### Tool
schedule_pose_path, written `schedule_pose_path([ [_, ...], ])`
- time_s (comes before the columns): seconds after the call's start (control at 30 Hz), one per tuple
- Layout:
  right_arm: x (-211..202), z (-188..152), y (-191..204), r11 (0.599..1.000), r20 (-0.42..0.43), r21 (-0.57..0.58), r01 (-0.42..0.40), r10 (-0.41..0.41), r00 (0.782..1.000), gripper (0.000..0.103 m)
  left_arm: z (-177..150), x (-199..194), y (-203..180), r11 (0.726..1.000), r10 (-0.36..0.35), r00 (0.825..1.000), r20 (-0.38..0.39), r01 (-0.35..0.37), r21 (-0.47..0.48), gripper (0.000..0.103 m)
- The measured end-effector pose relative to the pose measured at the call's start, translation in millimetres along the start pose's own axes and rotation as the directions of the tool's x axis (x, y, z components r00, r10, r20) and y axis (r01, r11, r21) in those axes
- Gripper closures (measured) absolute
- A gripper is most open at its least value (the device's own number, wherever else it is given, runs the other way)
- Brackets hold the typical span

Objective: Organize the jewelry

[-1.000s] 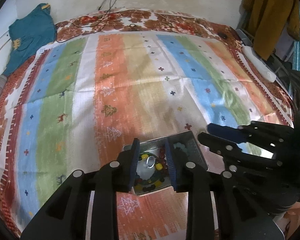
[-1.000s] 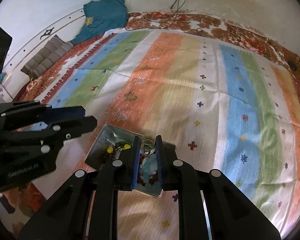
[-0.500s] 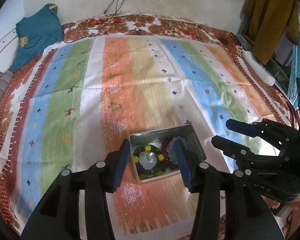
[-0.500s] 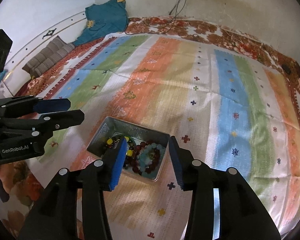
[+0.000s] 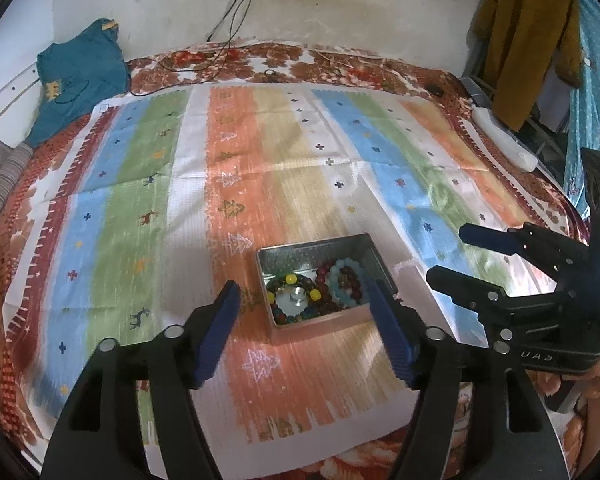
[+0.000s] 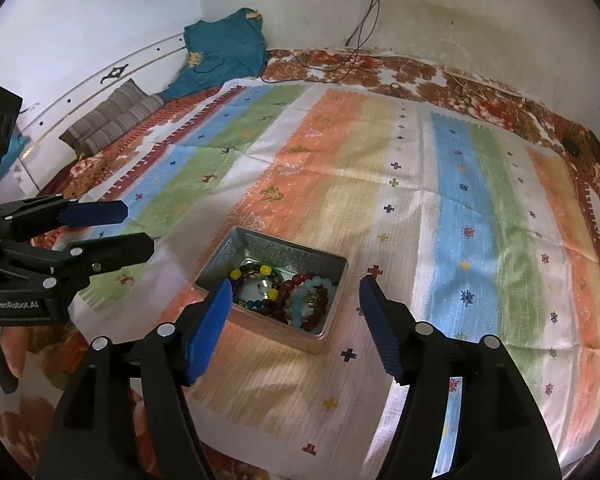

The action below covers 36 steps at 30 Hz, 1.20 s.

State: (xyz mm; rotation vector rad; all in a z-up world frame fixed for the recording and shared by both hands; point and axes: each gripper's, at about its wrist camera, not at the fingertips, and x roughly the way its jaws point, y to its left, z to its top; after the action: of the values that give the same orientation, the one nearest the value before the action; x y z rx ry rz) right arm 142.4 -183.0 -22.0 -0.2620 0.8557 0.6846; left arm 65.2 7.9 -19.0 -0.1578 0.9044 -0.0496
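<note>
A silver metal tin sits on the striped cloth near the bed's front edge. It holds several bead bracelets: a dark one with yellow beads, a red one and a pale blue one. My left gripper is open and empty, raised above and in front of the tin. My right gripper is open and empty, raised above the tin's near side. Each gripper also shows in the other's view, the right one and the left one.
The striped cloth covers a floral bedspread. A teal garment and striped pillows lie at the far left. Cables hang down the back wall. Hanging clothes and a white object are at the right edge.
Both grippers have opened wide and pulled up and back from the tin. The bracelets they hovered over now lie in the tin.
</note>
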Motion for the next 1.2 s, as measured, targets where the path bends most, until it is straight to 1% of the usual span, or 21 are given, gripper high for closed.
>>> schedule_pose_path([
  [0.27, -10, -10, 1, 1.000, 0.009, -0.006, 0.001, -0.001, 1.000, 0.027, -14, -10, -3, 1.000, 0.014, 1.000, 0.021, -0.014, 0.019, 0.021],
  [0.37, -17, -16, 2, 1.000, 0.021, 0.007, -0.027, 0.027, 0.999, 0.025, -20, -15, -6, 0.999, 0.021, 0.999, 0.026, -0.022, 0.039, 0.020],
  [0.43, -24, -19, 3, 0.999, 0.037, 0.015, -0.028, 0.027, 0.999, 0.022, -25, -18, -7, 0.998, 0.023, 0.999, 0.030, -0.025, 0.050, 0.019],
  [0.53, -30, -22, 3, 1.000, 0.056, 0.014, -0.016, 0.015, 0.998, 0.020, -31, -24, -7, 0.998, 0.036, 0.998, 0.057, -0.039, 0.051, 0.014],
  [0.6, -33, -25, 4, 1.000, 0.062, 0.013, -0.019, 0.018, 0.998, 0.018, -34, -27, -6, 0.997, 0.044, 0.996, 0.074, -0.048, 0.052, 0.009],
  [0.7, -35, -27, 6, 1.000, 0.073, 0.005, -0.011, 0.010, 0.997, 0.016, -38, -29, -9, 0.997, 0.043, 0.995, 0.085, -0.049, 0.064, 0.006],
  [0.97, -40, -31, 13, 0.999, 0.098, -0.030, 0.017, -0.014, 0.995, 0.012, -43, -31, -12, 0.995, 0.067, 0.993, 0.099, -0.074, 0.073, 0.006],
  [1.1, -43, -32, 14, 0.999, 0.109, -0.037, 0.018, -0.014, 0.994, 0.010, -45, -35, -12, 0.995, 0.064, 0.992, 0.112, -0.072, 0.065, 0.006],
  [1.2, -49, -34, 14, 0.999, 0.134, -0.036, 0.008, -0.003, 0.991, 0.009, -46, -36, -12, 0.995, 0.065, 0.991, 0.118, -0.073, 0.061, 0.006],
])
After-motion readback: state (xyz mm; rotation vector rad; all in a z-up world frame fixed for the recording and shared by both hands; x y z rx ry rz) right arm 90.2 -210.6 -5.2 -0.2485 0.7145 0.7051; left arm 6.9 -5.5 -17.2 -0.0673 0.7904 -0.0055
